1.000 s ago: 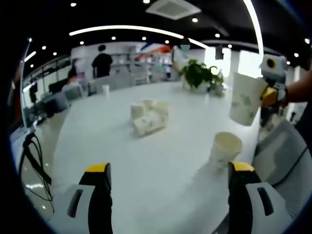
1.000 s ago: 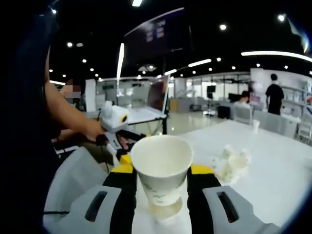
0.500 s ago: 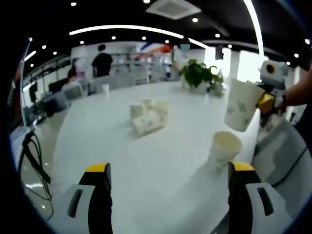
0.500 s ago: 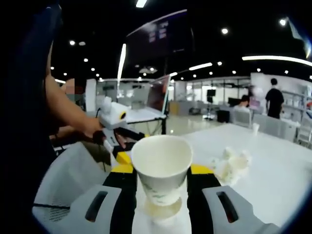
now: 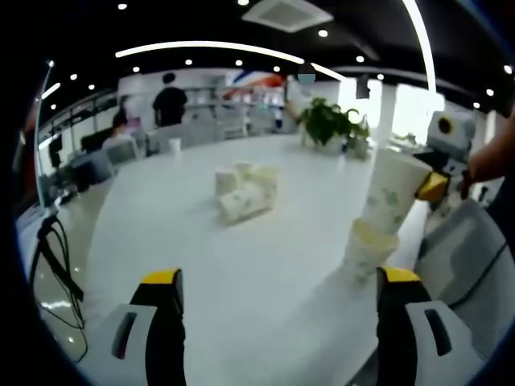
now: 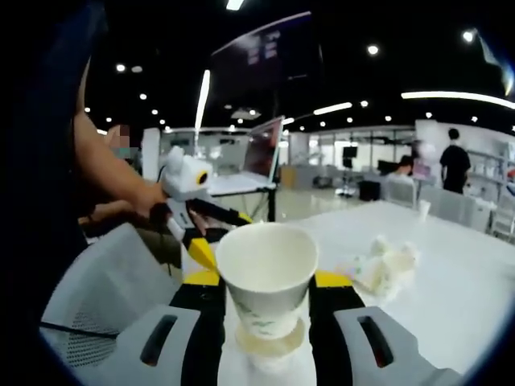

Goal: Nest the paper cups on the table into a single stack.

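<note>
My right gripper [image 6: 267, 283] is shut on a white paper cup [image 6: 265, 261] with a green print. The cup's base sits just inside the mouth of a second cup [image 6: 265, 344] standing on the white table [image 6: 451, 297]. In the left gripper view the held cup [image 5: 389, 191] leans a little as it enters the standing cup [image 5: 367, 251], with the right gripper [image 5: 433, 186] behind it. My left gripper [image 5: 280, 278] stands open over the table's near edge, with nothing between its jaws. It also shows in the right gripper view as the left gripper [image 6: 216, 232], in a person's hand.
A heap of several paper cups [image 5: 245, 193] lies mid-table. One lone cup [image 5: 175, 146] stands at the far edge, and a potted plant [image 5: 326, 121] at the far right. A grey mesh chair [image 5: 463, 249] stands beside the table. People stand in the background.
The right gripper has brought the held cup down and toward the standing cup, so its base is now in that cup's mouth. The left gripper has stayed still and open.
</note>
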